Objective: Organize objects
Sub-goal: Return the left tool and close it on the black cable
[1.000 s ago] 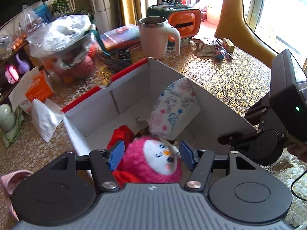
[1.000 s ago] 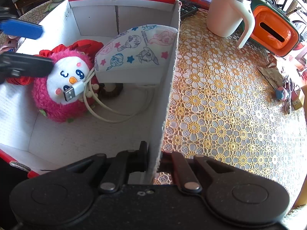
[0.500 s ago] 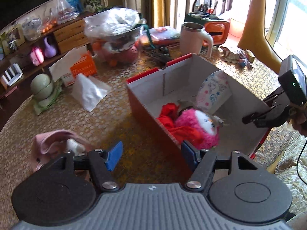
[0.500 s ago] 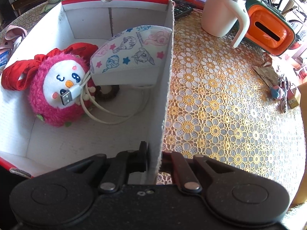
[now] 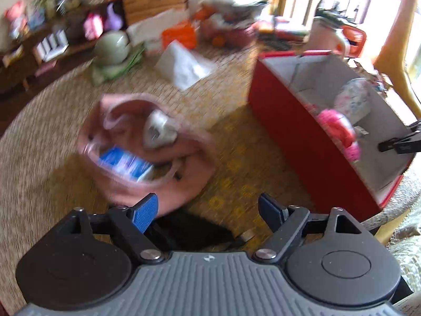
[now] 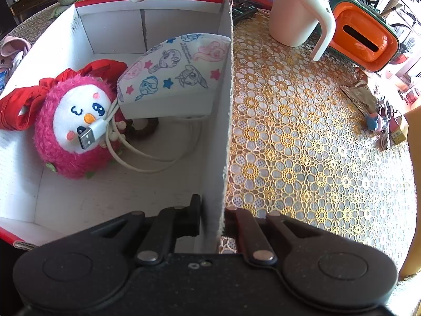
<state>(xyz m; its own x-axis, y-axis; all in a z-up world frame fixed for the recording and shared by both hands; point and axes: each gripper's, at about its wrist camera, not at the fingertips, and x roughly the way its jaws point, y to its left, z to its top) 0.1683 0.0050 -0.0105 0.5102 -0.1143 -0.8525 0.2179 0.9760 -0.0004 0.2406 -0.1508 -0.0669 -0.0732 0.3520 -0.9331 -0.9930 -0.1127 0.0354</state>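
Note:
My right gripper [image 6: 211, 218] is shut on the near wall of the red-and-white cardboard box [image 6: 226, 121]. Inside the box lie a pink plush toy [image 6: 73, 134], a red cloth [image 6: 23, 102], a patterned face mask [image 6: 179, 71] and a white USB cable [image 6: 147, 158]. In the blurred left wrist view, my left gripper [image 5: 208, 210] hovers over the table left of the box [image 5: 297, 142], its jaws opening with nothing between them. Just ahead of it lies a pink cloth [image 5: 136, 142] with a blue packet [image 5: 125, 163] and a small white object [image 5: 159, 131] on it.
A white mug [image 6: 300, 13] and an orange-and-green case [image 6: 363, 34] stand beyond the box on the lace tablecloth [image 6: 302, 144]. A white tissue pack [image 5: 184, 65], an orange box [image 5: 179, 35] and a green round object [image 5: 111, 47] lie at the far side. A black item [image 5: 184, 229] lies under the left gripper.
My left gripper has left the box, swung left across the table to the pink cloth, and its jaws have widened. The right gripper keeps its hold on the box wall.

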